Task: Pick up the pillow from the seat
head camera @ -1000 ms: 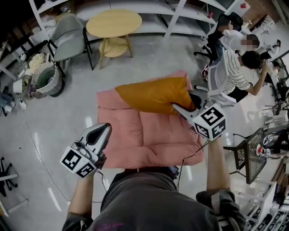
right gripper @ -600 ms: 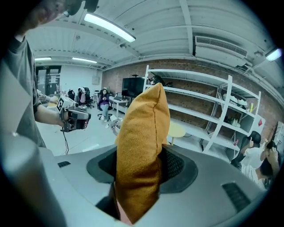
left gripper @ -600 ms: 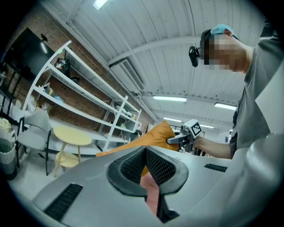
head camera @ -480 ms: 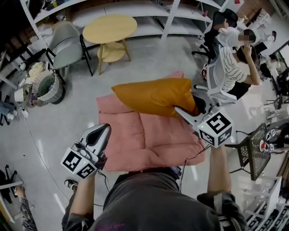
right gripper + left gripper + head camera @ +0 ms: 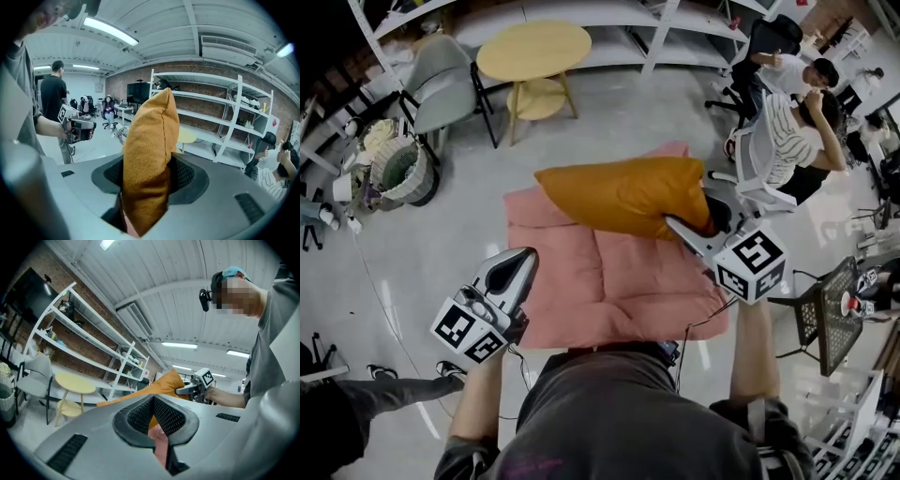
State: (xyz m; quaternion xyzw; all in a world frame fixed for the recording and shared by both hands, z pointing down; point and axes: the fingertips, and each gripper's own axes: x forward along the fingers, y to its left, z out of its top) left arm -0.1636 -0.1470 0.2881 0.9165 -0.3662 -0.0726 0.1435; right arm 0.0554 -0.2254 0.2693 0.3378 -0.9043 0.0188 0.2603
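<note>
Right fingers (image 5: 692, 234) partly behind pillow (image 5: 619, 195)

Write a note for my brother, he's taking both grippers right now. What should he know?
Right gripper: jaws shut on one end of the orange pillow.
Left gripper: jaws together, empty, by the near left corner of the seat.
Pillow: held up over the pink seat. I cannot tell whether its far end is clear of the seat.
Done: pillow gripped and raised.
Left: probably lift it fully clear, keeping the grip firm.
</note>
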